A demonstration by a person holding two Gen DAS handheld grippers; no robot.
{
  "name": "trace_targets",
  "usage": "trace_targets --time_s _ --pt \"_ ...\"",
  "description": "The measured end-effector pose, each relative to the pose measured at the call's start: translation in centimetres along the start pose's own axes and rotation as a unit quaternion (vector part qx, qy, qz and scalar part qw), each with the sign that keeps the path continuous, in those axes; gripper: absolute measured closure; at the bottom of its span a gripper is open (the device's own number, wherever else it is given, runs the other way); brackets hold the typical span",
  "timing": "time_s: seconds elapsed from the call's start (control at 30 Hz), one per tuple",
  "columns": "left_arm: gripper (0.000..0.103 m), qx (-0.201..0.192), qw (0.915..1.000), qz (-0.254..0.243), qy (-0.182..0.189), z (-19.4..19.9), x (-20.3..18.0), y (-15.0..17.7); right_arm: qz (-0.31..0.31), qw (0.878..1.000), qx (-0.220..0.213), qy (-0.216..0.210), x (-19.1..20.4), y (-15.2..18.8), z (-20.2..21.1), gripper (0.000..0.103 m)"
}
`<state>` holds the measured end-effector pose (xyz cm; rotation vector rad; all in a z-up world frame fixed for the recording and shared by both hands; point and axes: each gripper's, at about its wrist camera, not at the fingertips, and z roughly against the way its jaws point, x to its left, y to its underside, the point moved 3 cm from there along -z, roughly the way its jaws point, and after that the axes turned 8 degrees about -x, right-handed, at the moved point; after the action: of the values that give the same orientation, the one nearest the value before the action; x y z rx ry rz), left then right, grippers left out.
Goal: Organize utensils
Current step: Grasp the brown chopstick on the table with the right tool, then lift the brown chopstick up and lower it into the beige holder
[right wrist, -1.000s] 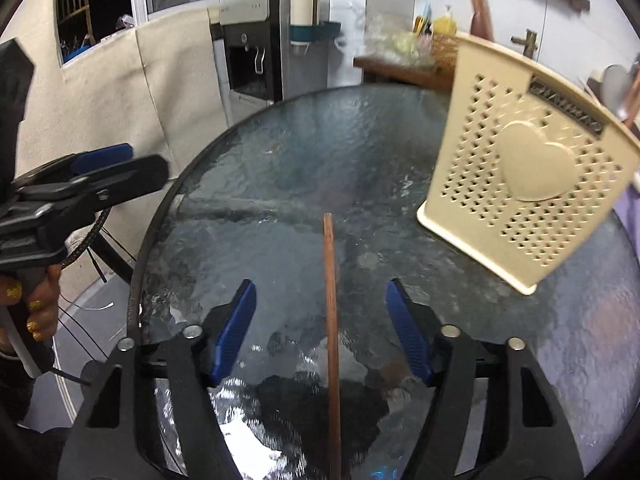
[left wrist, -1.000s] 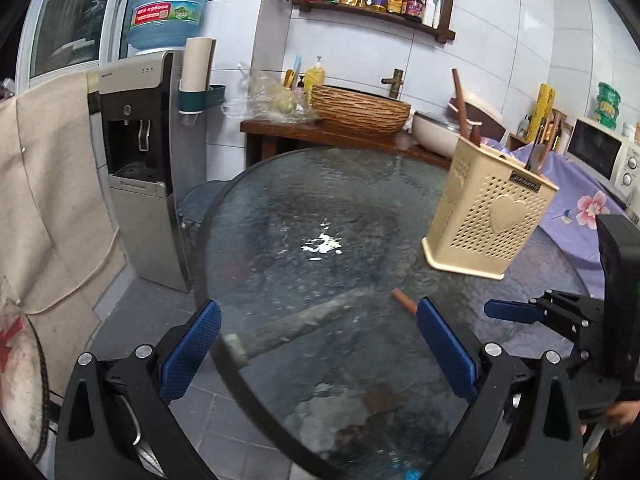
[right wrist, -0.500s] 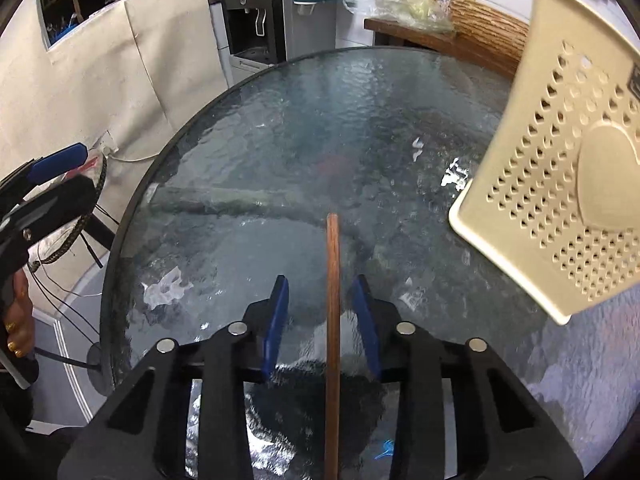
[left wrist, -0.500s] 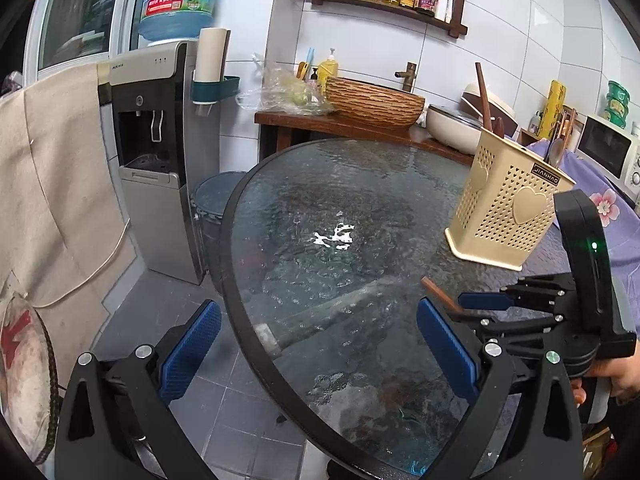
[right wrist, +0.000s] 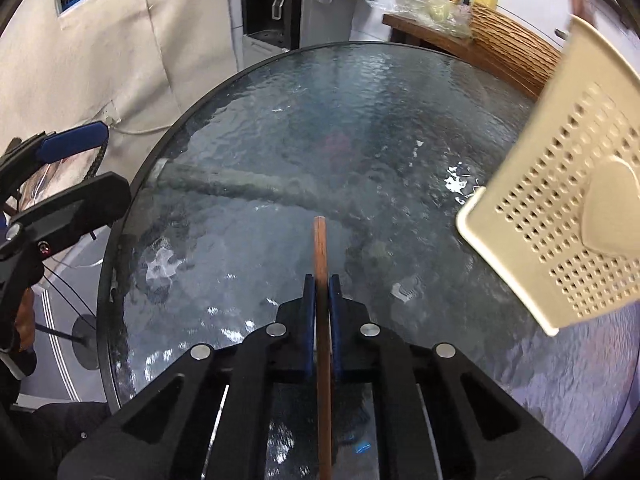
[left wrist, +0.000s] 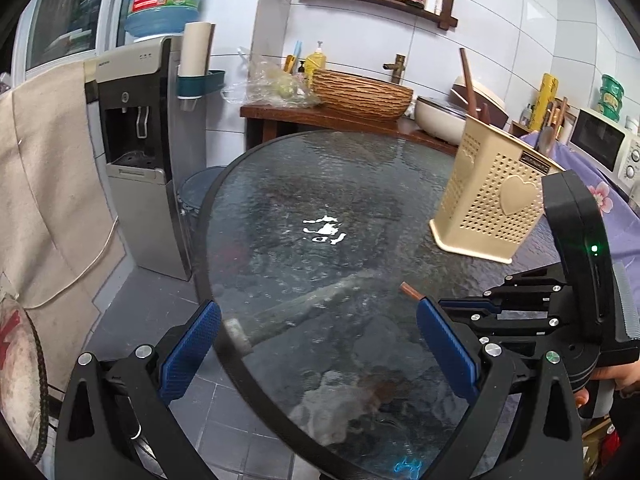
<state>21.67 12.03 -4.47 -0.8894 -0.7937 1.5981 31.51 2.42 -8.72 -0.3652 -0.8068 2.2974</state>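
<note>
Between right gripper (right wrist: 321, 292) pads now, chopstick (right wrist: 321, 252).

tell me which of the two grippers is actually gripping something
The right gripper: its fingers are shut on the brown wooden stick. The left gripper stands wide open, empty.

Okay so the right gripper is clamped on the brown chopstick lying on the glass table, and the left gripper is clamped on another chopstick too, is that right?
Not quite. The left gripper is open and holds nothing, as the left wrist view shows. The rest stands: the right gripper is clamped on the brown chopstick over the glass table.
</note>
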Motion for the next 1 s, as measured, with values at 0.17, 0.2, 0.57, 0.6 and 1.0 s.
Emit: trace_targets --time_s 0.17,0.2,0.57,0.6,1.0 --pt "0.007 0.0 0.9999 -0.009 0.01 -0.1 -1.6 -0.2 -0.044 0.998 -0.046 -0.002 -2.4 0.4 3.4 0.096" --pt "0.007 0.001 0.9998 -0.01 0.016 -0.1 -2.0 -0.3 -0.053 0.997 -0.054 -0.004 -2.9 0.4 4.0 0.096" --pt "0.007 0.001 0.998 -0.047 0.043 0.0 -6.8 -0.7 -0.143 0.976 -0.164 -0.012 -8.9 0.8 14.3 0.096" --pt "0.007 0.0 0.9977 -0.05 0.045 0.0 -7.2 -0.8 -0.146 0.974 -0.17 -0.012 -9.3 0.8 15.0 0.096" --pt "0.007 -0.008 0.996 -0.055 0.07 0.4 -10.2 -3.4 -0.173 0.954 -0.243 -0.032 -11.0 0.1 22.5 0.096"
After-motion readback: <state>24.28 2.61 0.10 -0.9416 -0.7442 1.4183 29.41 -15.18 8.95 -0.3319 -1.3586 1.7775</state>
